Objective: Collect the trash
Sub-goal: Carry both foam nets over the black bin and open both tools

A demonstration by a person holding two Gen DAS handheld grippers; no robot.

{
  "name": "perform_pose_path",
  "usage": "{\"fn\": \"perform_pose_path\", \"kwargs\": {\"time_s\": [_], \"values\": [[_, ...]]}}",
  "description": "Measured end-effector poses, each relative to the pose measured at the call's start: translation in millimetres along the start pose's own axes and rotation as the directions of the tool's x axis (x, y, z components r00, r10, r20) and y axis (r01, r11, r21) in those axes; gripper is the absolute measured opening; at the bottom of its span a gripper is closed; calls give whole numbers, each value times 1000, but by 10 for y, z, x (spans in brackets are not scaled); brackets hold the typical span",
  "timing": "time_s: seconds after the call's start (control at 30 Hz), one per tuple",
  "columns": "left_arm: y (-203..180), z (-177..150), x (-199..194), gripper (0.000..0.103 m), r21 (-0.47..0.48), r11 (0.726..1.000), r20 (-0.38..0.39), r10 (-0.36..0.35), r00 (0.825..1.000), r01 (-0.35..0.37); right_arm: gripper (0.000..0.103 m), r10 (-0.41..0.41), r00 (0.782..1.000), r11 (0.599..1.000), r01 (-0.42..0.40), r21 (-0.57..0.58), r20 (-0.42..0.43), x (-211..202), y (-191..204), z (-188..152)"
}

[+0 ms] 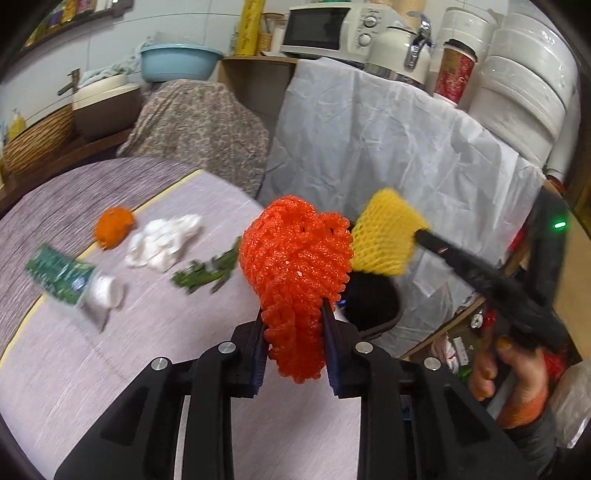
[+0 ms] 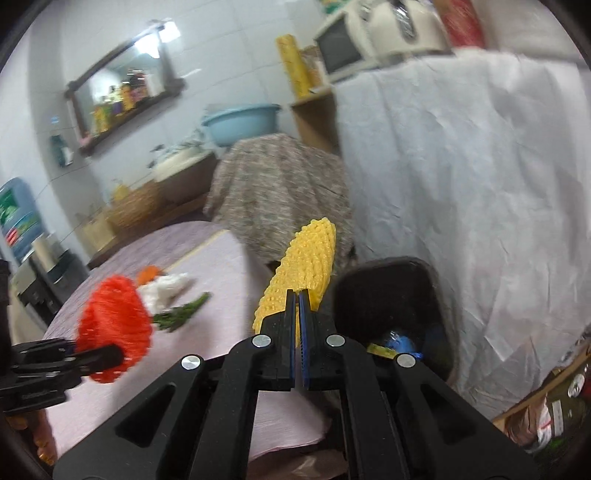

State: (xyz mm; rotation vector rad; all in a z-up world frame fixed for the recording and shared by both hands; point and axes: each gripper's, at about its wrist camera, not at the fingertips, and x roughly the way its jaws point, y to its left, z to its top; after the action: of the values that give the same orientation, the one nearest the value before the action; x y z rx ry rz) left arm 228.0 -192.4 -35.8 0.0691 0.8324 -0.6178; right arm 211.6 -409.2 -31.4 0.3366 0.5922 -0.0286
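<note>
Left tongs [image 1: 293, 325] clamp orange foam fruit net [image 1: 295, 258], raised over lilac-clothed counter [image 1: 184, 350] edge. Right tongs [image 2: 297, 295] closed tight on yellow foam fruit net [image 2: 303, 258], just beside black trash bin [image 2: 391, 295]. Tissue wad [image 1: 162, 240], greens [image 1: 205, 273] lie on counter.

Peel [image 1: 113, 226], tissue [image 1: 162, 240] on table [image 1: 110, 369]; bin [image 2: 391, 295] prob. right.

Home kitchen: microwave [image 1: 325, 27], washbasin [image 1: 177, 61].
</note>
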Motion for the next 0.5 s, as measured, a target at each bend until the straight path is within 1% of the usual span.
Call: {"fn": "perform_pose_path", "kwargs": {"time_s": [0.1, 0.17, 0.27, 0.33, 0.43, 0.5], "values": [[-190, 172, 184, 26, 16, 998, -25, -60, 998, 60, 3, -68, 996, 996, 71, 60, -55, 318, -340, -48], [-332, 290, 353, 26, 21, 996, -50, -90, 995, 92, 3, -88, 993, 992, 94, 88, -75, 479, -499, -108], [-451, 413, 592, 26, 10, 993, -76, -113, 991, 114, 3, -127, 987, 987, 135, 87, -95, 680, -647, -206], [-530, 486, 821, 26, 0, 990, -114, -137, 984, 138, 3, -149, 981, 982, 161, 97, -122, 813, -766, -252], [-596, 563, 1133, 26, -3, 992, -153, -124, 980, 125, 3, -168, 975, 974, 187, 126, -145, 933, -937, -322], [-626, 627, 1342, 26, -17, 991, -182, -131, 975, 130, 3, -181, 971, 968, 204, 144, -159, 979, -1042, -388]]}}
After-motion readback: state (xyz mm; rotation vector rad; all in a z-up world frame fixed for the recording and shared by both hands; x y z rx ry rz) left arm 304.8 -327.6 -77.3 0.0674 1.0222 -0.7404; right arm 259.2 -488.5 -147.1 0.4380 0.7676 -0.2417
